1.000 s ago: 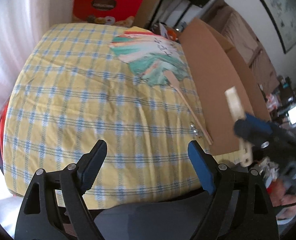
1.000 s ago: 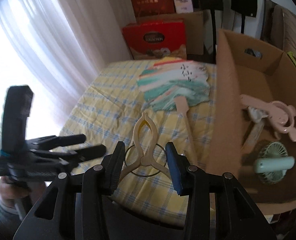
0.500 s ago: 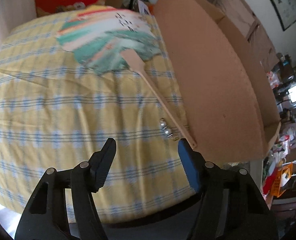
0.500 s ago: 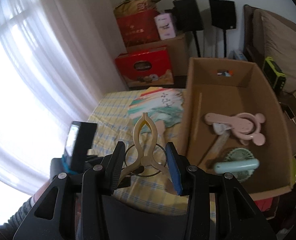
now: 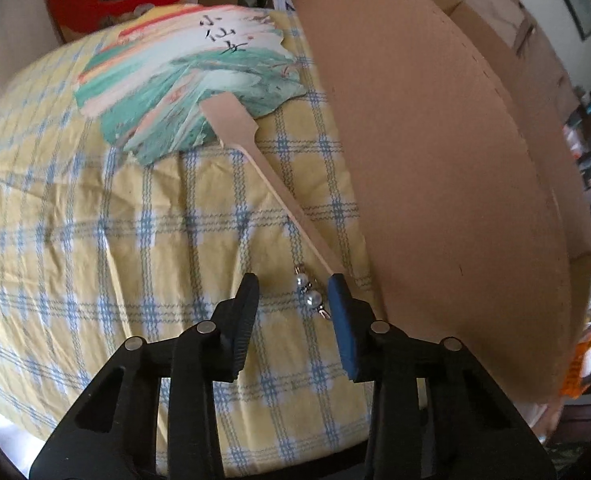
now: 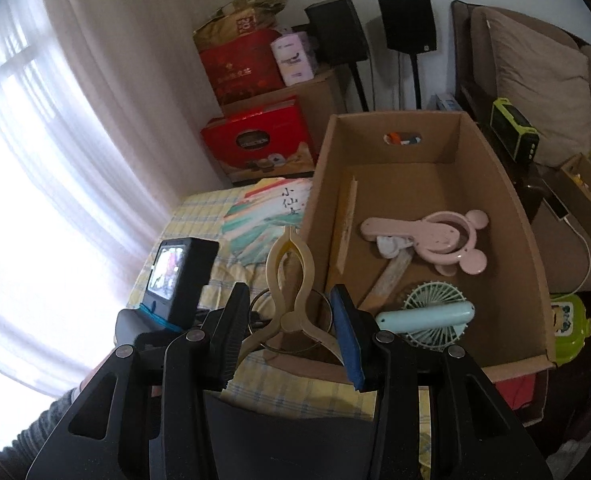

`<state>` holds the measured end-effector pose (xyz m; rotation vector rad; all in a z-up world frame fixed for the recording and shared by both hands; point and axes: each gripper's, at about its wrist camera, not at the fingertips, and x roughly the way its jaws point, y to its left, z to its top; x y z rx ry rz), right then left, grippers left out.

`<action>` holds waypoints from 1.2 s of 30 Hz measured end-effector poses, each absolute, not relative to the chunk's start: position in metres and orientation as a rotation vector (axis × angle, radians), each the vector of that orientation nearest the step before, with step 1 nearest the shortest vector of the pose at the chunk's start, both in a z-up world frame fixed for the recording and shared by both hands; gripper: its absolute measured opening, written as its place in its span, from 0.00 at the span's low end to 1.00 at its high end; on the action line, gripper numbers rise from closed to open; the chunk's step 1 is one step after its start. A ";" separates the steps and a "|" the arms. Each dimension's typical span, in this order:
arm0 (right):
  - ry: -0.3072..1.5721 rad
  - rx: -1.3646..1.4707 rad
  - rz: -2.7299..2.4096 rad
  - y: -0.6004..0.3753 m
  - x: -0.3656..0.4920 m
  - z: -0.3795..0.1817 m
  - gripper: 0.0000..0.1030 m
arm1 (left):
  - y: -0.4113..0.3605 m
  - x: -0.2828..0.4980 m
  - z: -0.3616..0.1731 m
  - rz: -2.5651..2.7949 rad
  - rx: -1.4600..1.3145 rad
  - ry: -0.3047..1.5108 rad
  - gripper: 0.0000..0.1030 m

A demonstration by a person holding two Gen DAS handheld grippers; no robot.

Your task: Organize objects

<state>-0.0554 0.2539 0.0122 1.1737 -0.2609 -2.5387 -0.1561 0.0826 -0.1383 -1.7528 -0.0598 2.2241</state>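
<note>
The right gripper is closed on a beige plastic clip with a metal ring, just left of the open cardboard box. The left gripper has just been closing, its jaws part open around the pearl charm of the painted paper fan with a flat wooden handle, not pressing it.

sheer white curtains glow with daylight beside a brown sofa.

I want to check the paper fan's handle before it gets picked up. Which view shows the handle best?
The left wrist view: the fan lies on the checked cloth with its whole handle visible, running down to the left gripper. The right wrist view shows only part of the fan's face; the clip in the right gripper hides the handle.
</note>
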 end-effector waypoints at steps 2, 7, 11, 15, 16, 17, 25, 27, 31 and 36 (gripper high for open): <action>-0.267 1.177 -2.543 0.258 -0.055 0.011 0.41 | 0.089 -0.154 -0.138 2.247 -1.750 0.002 0.27; -0.281 1.186 -2.547 0.265 -0.055 0.008 0.41 | 0.101 -0.145 -0.139 2.276 -1.730 0.144 0.11; -0.281 1.187 -2.555 0.269 -0.054 0.006 0.41 | 0.099 -0.140 -0.139 2.248 -1.743 0.150 0.10; -0.282 1.186 -2.560 0.271 -0.053 0.006 0.41 | 0.083 -0.137 -0.133 2.229 -1.747 0.105 0.07; -0.279 1.186 -2.563 0.272 -0.053 0.006 0.41 | 0.078 -0.135 -0.129 2.227 -1.735 0.080 0.07; -0.278 1.185 -2.567 0.273 -0.053 0.007 0.41 | 0.075 -0.134 -0.126 2.226 -1.722 0.066 0.07; -0.286 1.178 -2.603 0.286 -0.054 0.010 0.41 | 0.052 -0.123 -0.082 2.255 -1.610 -0.012 0.07; -0.285 1.178 -2.615 0.290 -0.055 0.012 0.41 | 0.055 -0.124 -0.063 2.265 -1.562 -0.028 0.07; -0.276 1.188 -2.656 0.302 -0.060 0.014 0.41 | 0.071 -0.128 -0.022 2.275 -1.443 -0.036 0.07; -0.272 1.242 -2.678 0.318 -0.073 0.005 0.41 | 0.107 -0.135 0.010 2.238 -1.351 -0.018 0.07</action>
